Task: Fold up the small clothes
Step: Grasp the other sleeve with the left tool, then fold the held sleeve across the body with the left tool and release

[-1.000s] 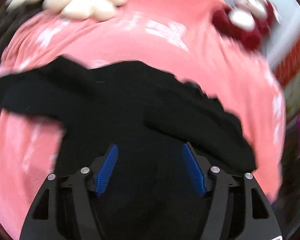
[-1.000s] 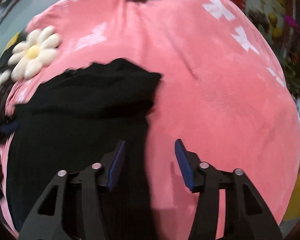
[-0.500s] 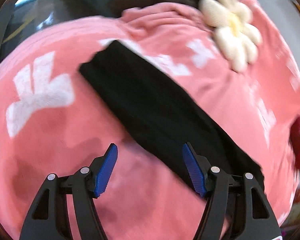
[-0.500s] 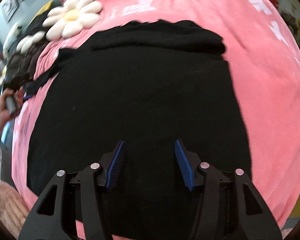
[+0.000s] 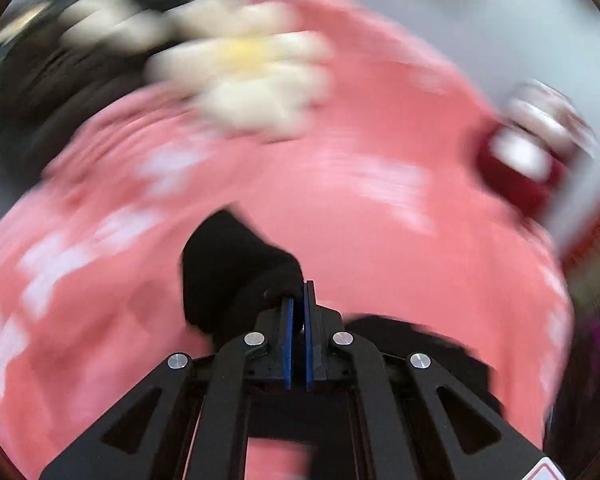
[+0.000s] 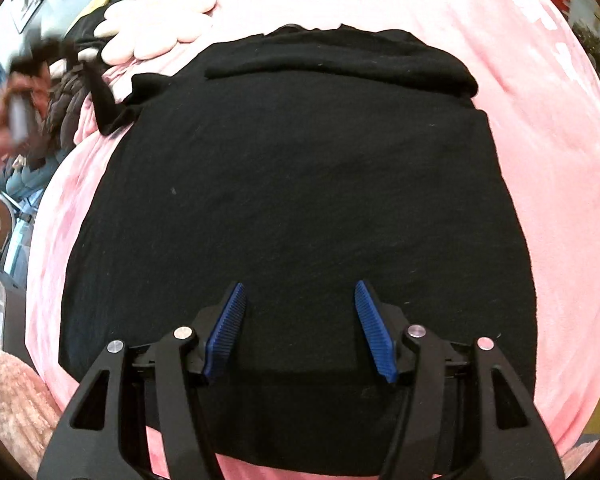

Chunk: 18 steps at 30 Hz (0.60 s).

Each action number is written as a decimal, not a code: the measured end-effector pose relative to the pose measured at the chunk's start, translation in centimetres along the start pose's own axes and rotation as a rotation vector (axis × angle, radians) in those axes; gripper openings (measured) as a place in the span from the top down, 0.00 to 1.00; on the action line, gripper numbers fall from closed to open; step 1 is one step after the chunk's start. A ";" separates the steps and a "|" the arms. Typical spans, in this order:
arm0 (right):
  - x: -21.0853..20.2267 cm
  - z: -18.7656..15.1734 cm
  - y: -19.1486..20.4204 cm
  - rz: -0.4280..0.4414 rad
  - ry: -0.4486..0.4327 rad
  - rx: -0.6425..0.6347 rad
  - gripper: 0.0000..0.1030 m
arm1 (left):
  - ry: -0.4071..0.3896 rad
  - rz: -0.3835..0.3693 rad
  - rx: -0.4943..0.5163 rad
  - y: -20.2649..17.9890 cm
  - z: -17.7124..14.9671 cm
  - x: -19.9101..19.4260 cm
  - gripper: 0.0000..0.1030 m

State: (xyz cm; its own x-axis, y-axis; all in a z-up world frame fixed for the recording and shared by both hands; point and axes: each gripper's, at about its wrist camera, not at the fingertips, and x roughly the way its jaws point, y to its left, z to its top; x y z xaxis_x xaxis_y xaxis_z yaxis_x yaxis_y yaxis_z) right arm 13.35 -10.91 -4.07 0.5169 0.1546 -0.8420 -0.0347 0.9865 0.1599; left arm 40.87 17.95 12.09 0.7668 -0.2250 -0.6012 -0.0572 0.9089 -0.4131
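Observation:
A black garment [image 6: 300,208] lies spread flat on a pink blanket [image 6: 560,184], its right sleeve folded in across the top. My right gripper [image 6: 300,312] is open and empty, low over the garment's lower middle. My left gripper [image 5: 298,300] is shut on the end of the black left sleeve [image 5: 228,272], which bunches up just in front of the fingers. The left wrist view is motion-blurred. In the right wrist view the stretched left sleeve [image 6: 112,108] leads toward the person's left hand [image 6: 16,108] at the far left.
A cream flower-shaped cushion [image 5: 252,80] [image 6: 160,28] lies at the blanket's far left. A dark red and white plush [image 5: 528,160] sits at the far right. A dark knitted item [image 6: 60,120] lies beside the cushion. A fluffy pink item [image 6: 8,396] is at lower left.
My left gripper has shut on the end of the left sleeve and is swinging fast with it. My right gripper has come a little closer to the garment, still open.

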 end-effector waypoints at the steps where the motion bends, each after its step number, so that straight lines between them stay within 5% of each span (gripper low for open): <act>1: -0.1 0.1 -0.3 -0.001 -0.004 0.012 0.46 | 0.012 -0.062 0.056 -3.6 -0.4 -0.4 0.98; 4: -0.8 0.2 -1.6 -0.003 -0.016 0.048 0.46 | 0.128 -0.211 0.160 -12.7 -4.2 0.4 0.95; 6: -1.2 0.3 -2.9 -0.023 -0.022 0.065 0.45 | 0.226 -0.233 0.234 -17.3 -8.5 2.3 0.70; 7: -1.4 0.3 -3.5 -0.030 -0.024 0.077 0.45 | 0.260 -0.213 0.264 -19.1 -11.1 3.2 0.47; 8: -1.7 0.3 -4.4 -0.038 -0.028 0.093 0.45 | 0.287 -0.176 0.295 -20.4 -14.2 3.9 0.43; 14: -3.5 3.2 -9.8 -0.037 -0.076 0.130 0.44 | 0.380 -0.097 0.255 -19.3 -23.5 2.8 0.43; 18: -2.4 8.8 -11.3 0.025 -0.113 0.147 0.44 | 0.384 -0.011 0.259 -16.6 -24.9 1.1 0.43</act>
State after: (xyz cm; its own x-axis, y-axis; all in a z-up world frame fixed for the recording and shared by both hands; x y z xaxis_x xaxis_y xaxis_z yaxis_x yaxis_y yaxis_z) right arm 20.06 -22.87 0.65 0.6103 0.1635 -0.7751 0.0729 0.9627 0.2605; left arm 26.79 -6.16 1.26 0.4712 -0.3048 -0.8277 0.1485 0.9524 -0.2662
